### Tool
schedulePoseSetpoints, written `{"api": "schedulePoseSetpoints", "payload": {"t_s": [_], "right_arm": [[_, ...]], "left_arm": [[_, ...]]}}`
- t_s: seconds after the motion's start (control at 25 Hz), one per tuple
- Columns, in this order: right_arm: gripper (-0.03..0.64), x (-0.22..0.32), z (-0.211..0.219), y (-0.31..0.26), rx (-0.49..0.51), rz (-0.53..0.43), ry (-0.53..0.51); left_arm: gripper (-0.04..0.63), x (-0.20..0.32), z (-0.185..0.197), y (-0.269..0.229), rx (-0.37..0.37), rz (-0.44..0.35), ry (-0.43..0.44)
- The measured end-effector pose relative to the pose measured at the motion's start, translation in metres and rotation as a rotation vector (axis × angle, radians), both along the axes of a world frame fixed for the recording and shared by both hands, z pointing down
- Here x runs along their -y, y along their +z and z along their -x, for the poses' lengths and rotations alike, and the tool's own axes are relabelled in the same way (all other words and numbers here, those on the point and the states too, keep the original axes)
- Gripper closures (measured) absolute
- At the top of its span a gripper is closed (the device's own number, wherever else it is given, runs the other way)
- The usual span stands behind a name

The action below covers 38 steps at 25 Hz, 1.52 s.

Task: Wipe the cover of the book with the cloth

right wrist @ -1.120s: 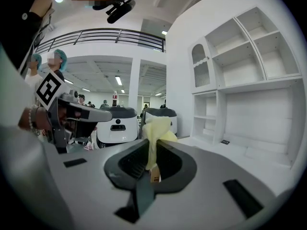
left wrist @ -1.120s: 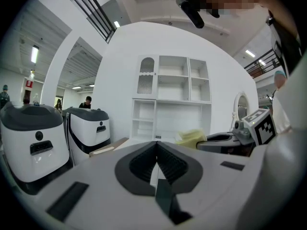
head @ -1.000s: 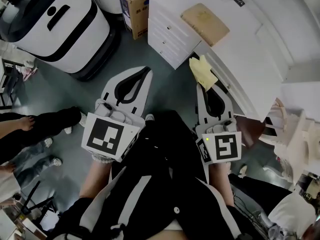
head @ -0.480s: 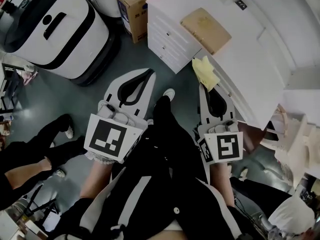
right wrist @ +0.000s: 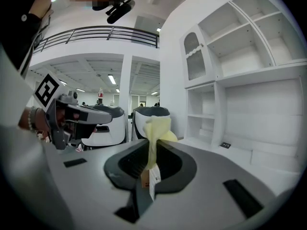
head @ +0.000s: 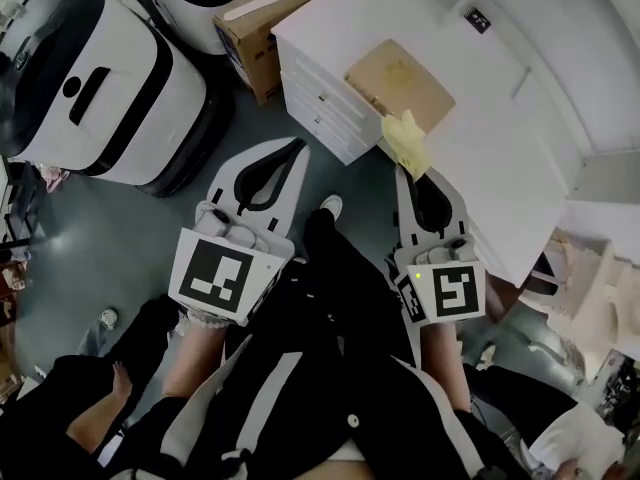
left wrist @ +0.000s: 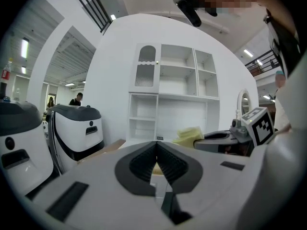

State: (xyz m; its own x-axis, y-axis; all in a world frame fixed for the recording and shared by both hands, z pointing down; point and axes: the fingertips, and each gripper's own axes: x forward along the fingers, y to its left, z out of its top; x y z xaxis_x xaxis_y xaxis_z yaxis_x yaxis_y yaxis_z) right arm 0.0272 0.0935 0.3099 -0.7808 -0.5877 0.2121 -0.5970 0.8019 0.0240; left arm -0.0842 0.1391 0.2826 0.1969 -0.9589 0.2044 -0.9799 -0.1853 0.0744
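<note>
A tan book (head: pixel 398 78) lies flat on the white desk (head: pixel 480 158) near its left end. My right gripper (head: pixel 409 165) is shut on a pale yellow cloth (head: pixel 405 140), which hangs over the desk's front edge just right of the book; the right gripper view shows the cloth (right wrist: pixel 157 133) standing up out of the closed jaws. My left gripper (head: pixel 297 144) is shut with nothing in it, over the floor in front of the desk's drawers. In the left gripper view its jaws (left wrist: pixel 156 150) meet, with the cloth (left wrist: pixel 189 135) beyond them to the right.
White drawers (head: pixel 325 103) front the desk's left end. A cardboard box (head: pixel 262 28) stands on the floor beside them, and a large white and black machine (head: pixel 95 93) lies further left. A white shelf unit (left wrist: pixel 175 99) rises behind the desk. A person's legs (head: pixel 80 408) are at lower left.
Both grippers have come closer to the desk, the cloth now beside the book. The person at left has shifted down the frame.
</note>
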Motion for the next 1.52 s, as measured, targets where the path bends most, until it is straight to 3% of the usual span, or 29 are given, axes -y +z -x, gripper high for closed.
{"api": "schedulePoseSetpoints", "payload": {"t_s": [0.72,1.08,1.4,1.52], "right_arm": [[0.581,0.151,0.011,-0.017,0.013,-0.026,-0.013],[0.58,0.171,-0.015,-0.014,0.009,0.007,0.053],[0.581,0.174,-0.033,-0.007,0.022,0.049,0.131],[0.581,0.176,-0.04,-0.004,0.022,0.06,0.164]], "left_arm": [[0.594,0.154,0.029,-0.017,0.006,-0.046,-0.041],[0.594,0.195,0.013,-0.015,-0.079,-0.045,0.025],[0.594,0.216,0.011,0.0,-0.124,0.023,0.042],[0.592,0.227,0.006,0.008,-0.127,0.037,0.09]]}}
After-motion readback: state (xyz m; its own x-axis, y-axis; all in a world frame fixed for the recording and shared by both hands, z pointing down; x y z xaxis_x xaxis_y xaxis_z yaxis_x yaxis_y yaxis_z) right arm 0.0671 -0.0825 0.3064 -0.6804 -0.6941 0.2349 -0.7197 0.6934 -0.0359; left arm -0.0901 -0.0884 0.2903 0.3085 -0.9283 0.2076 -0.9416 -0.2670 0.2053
